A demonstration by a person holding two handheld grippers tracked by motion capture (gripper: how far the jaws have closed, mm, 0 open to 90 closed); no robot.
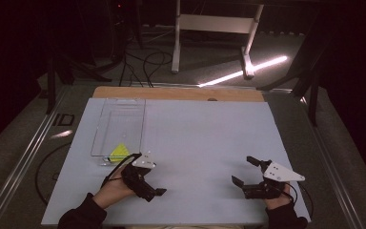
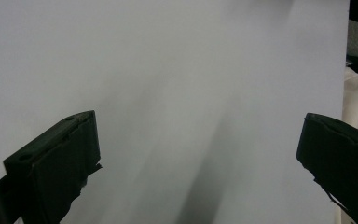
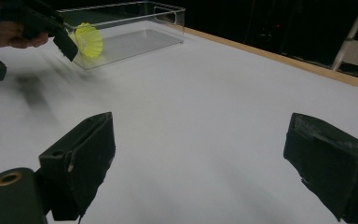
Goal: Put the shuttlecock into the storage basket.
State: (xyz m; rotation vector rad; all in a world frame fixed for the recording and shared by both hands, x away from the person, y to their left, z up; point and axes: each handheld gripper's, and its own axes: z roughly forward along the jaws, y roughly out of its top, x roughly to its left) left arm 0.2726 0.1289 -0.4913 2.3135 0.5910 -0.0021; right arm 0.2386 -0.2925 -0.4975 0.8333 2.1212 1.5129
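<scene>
Just beyond left tongs (image 1: pixel 145 179), yellow piece (image 1: pixel 119 152)

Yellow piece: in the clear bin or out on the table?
In. The yellow piece sits inside the clear bin, at its near end, behind the bin's wall; the right gripper view shows it there too.

Your only obstacle on the table (image 1: pixel 195 138) is the clear tray (image 1: pixel 120 125) along its left edge toward the far corner, its walls fencing a yellow piece (image 1: pixel 119 152); elsewhere you pass freely.
</scene>
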